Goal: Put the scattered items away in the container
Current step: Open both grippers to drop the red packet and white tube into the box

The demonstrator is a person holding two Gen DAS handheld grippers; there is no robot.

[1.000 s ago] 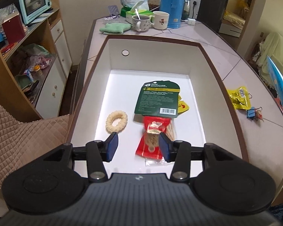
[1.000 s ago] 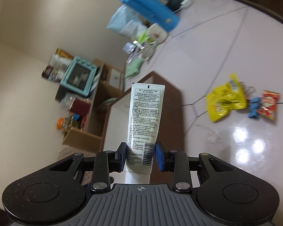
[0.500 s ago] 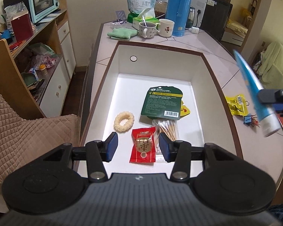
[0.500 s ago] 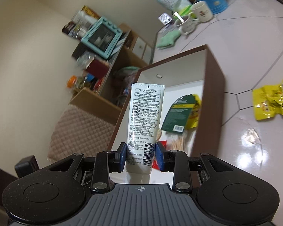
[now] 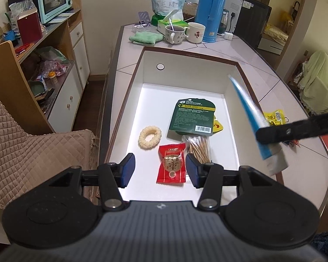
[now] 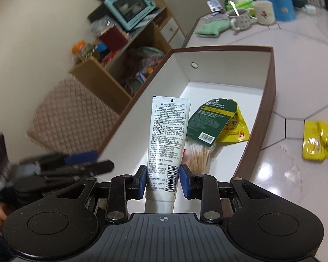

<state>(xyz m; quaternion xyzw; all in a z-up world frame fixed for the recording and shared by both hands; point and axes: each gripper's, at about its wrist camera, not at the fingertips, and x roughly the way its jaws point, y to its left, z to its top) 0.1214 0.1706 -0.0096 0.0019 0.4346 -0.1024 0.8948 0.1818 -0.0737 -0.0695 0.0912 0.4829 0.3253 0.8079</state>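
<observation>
right hand-held gripper [image 6: 163,180] clamps tube [image 6: 167,139] | cap hidden | left hand-held gripper [image 5: 159,169] apparently released

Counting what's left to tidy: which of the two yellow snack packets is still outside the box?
The yellow packet lying on the tiled tabletop right of the box. The other yellow packet is already inside, partly under the green card.

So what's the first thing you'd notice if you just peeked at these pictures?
Probably the white tube, pinched in the right gripper and sticking up over the big white box. Next, the bright red snack packet on the box floor, beside the cotton swabs and under the empty left gripper. At the table's far end stands a tall blue thermos.
</observation>
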